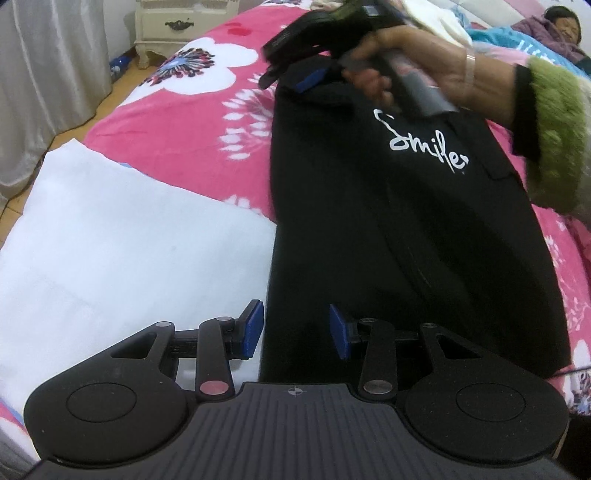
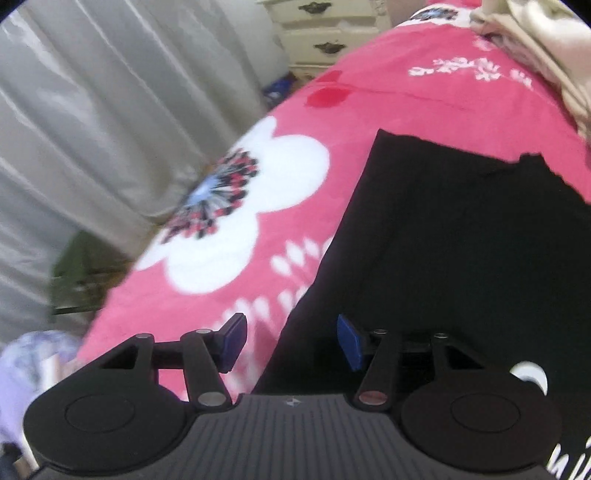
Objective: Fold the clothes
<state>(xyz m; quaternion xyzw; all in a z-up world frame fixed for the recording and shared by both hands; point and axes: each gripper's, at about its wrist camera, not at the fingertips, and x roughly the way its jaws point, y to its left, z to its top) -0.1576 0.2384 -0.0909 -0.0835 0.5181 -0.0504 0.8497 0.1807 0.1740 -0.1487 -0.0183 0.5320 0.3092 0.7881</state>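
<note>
Where the pink flowered bedcover (image 1: 177, 122) spreads over the bed, a black shirt (image 1: 388, 221) with white lettering lies flat, folded narrow, its long left edge beside a white cloth (image 1: 122, 251) at the bed's near left corner. The left gripper (image 1: 297, 332) hangs over the shirt's near edge, jaws released, nothing between them. The right gripper (image 2: 291, 341), held in a hand (image 1: 424, 70) with a green fuzzy cuff, hovers over the shirt's far left edge, jaws released and empty. A cream nightstand (image 1: 184, 26) stands beyond the bed.

Pink floral bedspread (image 1: 177, 122) covered the bed — cream nightstand (image 1: 177, 26) and grey curtain (image 2: 92, 110) stood beside it.
</note>
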